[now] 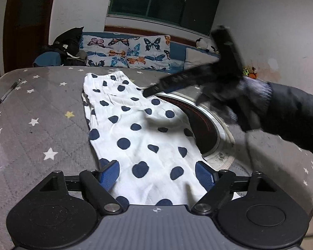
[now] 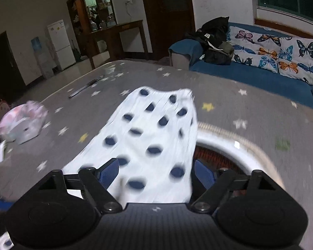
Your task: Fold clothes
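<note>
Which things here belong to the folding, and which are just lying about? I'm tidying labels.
Job: polka-dot garment, left gripper, right gripper.

Lying about: pen, round cooktop, plastic bag, butterfly cushions, black clothes on sofa.

Right gripper (image 2: 156, 174) jaws spread wide over near end of white navy-dotted garment (image 2: 150, 137), which lies flat on grey star-print worktop (image 2: 250, 108). Round white-rimmed inset (image 2: 229, 143) just right of garment. Pen (image 2: 85, 88) far left. Frame motion-blurred.
</note>
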